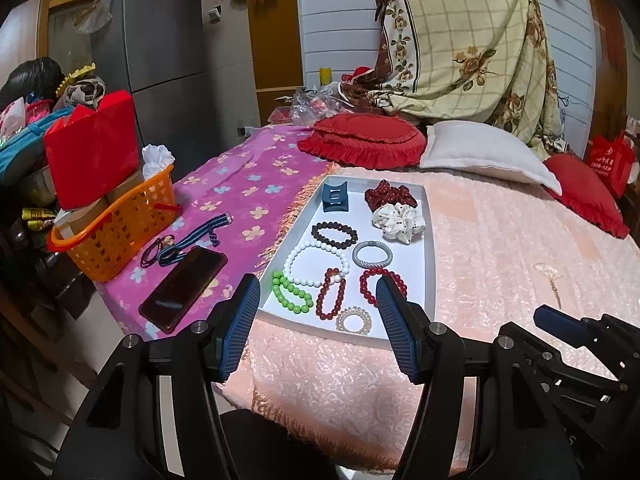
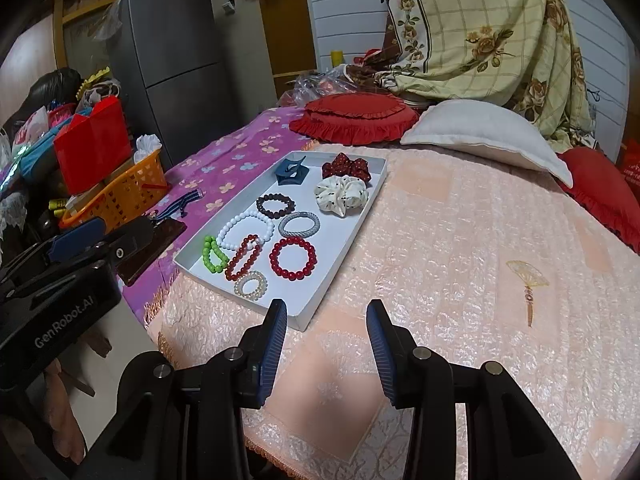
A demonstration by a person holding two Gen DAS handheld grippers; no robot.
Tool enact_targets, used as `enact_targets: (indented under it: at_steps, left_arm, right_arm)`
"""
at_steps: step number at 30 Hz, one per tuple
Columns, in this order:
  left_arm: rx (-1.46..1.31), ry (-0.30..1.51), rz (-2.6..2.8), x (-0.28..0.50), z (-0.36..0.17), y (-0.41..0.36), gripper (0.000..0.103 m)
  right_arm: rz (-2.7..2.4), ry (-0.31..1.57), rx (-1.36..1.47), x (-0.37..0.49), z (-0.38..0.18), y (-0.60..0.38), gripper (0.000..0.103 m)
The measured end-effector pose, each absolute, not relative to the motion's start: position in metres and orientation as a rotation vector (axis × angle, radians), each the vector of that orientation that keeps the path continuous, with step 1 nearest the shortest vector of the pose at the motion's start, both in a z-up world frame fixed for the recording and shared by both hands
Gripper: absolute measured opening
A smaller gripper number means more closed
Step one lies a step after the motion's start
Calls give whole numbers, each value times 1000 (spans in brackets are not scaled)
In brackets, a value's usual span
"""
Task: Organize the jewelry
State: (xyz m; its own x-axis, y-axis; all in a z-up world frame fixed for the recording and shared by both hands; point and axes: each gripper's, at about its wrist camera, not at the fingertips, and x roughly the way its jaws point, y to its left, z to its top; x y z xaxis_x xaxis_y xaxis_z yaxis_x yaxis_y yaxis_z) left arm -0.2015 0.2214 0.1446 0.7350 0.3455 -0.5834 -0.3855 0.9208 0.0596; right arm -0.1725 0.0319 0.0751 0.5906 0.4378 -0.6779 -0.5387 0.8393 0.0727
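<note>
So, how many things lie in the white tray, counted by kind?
In the tray:
Bead bracelets: 6, namely green, white, dark brown, oval red, round red, pearl
Silver bangle: 1
Scrunchies: 2, namely red, white
Blue hair clip: 1
Total: 10
</note>
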Motion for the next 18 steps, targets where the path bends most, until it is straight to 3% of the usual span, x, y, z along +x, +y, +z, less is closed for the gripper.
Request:
enact_targets:
  at_steps: [9,12,18]
  left_arm:
    - [-48,600,441,-205,146,220,61]
    - [-53,580,452,-208,148,222,77]
    - [-60,533,454,-215,154,222,79]
  right_arm:
    - [556,740,-155,-175,75,30,40]
    - [557,737,-160,-176,76,30,40]
    - [557,738,-165,-177,75,32,40]
